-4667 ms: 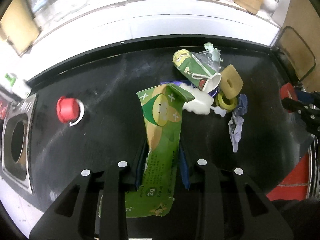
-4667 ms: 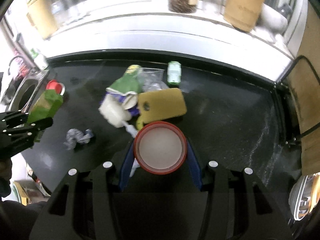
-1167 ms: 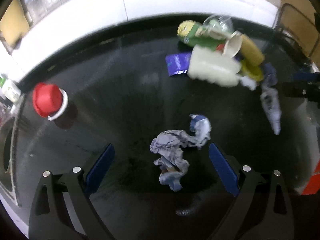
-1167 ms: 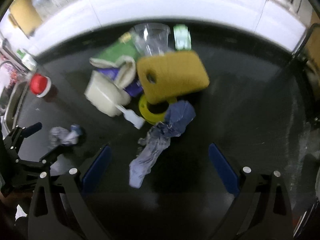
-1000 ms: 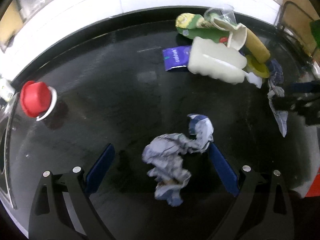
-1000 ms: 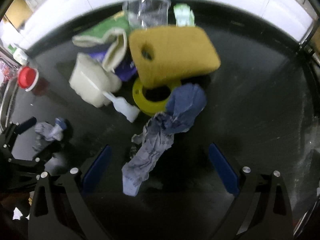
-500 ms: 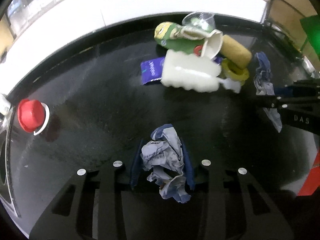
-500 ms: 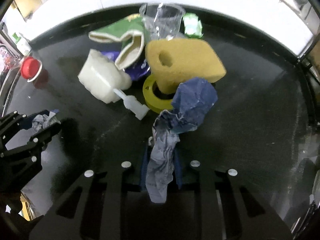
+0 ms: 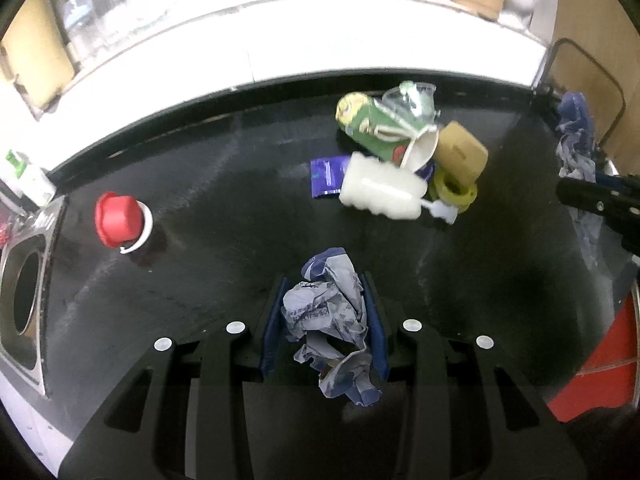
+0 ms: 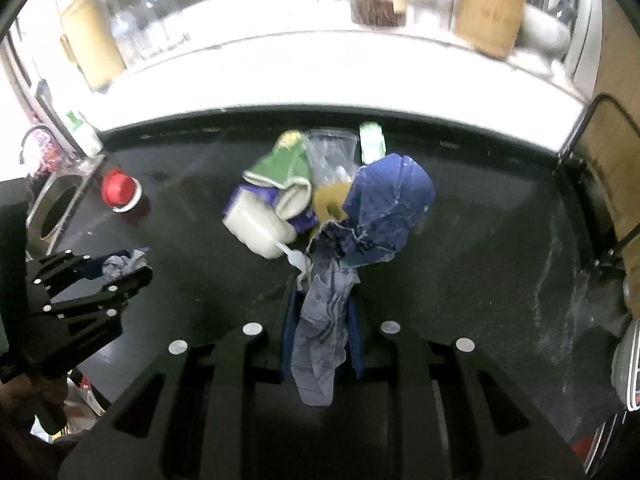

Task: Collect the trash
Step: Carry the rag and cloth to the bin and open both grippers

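Both grippers are carrying trash: the left gripper (image 9: 325, 320) is clamped on a crumpled paper wad (image 9: 326, 312) at the lower centre of its view, and the right gripper (image 10: 320, 320) pinches a long, creased blue-grey wrapper (image 10: 360, 232) at centre frame. Next, I judge, each load goes to the round disposal hole (image 9: 24, 304) at far left, leaving the remaining pile (image 9: 400, 160) at upper right.

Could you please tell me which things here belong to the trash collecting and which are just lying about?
Job: crumpled wrapper in left gripper; blue wrapper in right gripper; trash pile; round opening.
Lying about: red cap; jars on ledge.
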`<act>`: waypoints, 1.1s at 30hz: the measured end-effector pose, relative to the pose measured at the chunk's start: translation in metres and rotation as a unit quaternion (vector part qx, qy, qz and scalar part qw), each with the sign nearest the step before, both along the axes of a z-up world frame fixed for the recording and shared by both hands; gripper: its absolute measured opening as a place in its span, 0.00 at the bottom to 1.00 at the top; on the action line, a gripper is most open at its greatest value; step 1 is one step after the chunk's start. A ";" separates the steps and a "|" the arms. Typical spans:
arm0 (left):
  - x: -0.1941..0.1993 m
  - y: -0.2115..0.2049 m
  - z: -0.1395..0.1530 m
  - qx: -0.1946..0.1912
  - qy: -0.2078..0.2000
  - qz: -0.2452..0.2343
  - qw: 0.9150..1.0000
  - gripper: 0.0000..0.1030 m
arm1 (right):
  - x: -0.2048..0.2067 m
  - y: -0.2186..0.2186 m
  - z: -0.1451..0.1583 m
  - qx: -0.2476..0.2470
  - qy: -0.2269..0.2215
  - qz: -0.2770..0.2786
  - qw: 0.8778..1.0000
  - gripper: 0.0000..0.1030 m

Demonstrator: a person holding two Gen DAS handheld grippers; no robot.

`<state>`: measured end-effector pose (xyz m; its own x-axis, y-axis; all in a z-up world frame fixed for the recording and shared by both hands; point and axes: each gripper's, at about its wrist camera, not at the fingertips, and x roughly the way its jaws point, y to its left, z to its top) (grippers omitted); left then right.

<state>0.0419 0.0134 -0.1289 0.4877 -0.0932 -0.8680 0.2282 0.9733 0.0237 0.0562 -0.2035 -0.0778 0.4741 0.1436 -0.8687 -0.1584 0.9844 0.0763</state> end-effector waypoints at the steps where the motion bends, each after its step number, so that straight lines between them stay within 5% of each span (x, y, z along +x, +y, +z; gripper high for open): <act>1: -0.002 0.000 0.005 -0.002 -0.001 0.002 1.000 0.35 | -0.001 0.001 0.005 0.003 -0.001 0.002 1.000 0.22; 13: -0.022 0.000 0.027 -0.001 -0.009 0.022 1.000 0.35 | -0.029 0.018 0.038 0.007 -0.016 0.034 0.999 0.22; 22: -0.050 0.060 0.040 -0.005 -0.020 0.097 0.995 0.35 | -0.027 0.084 0.046 0.015 -0.014 0.123 0.992 0.22; 29: -0.110 0.166 0.037 0.004 -0.021 0.237 0.971 0.35 | -0.044 0.216 0.044 0.039 0.004 0.287 0.957 0.22; 33: -0.161 0.233 0.023 0.002 -0.006 0.333 0.943 0.35 | -0.080 0.311 0.034 0.058 0.034 0.405 0.912 0.22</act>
<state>-0.1194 0.2465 -0.1063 0.4465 0.2407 -0.8618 -0.4331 0.9009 0.0273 -0.0234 0.1078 -0.0441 0.1164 0.5155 -0.8489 -0.8211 0.5308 0.2098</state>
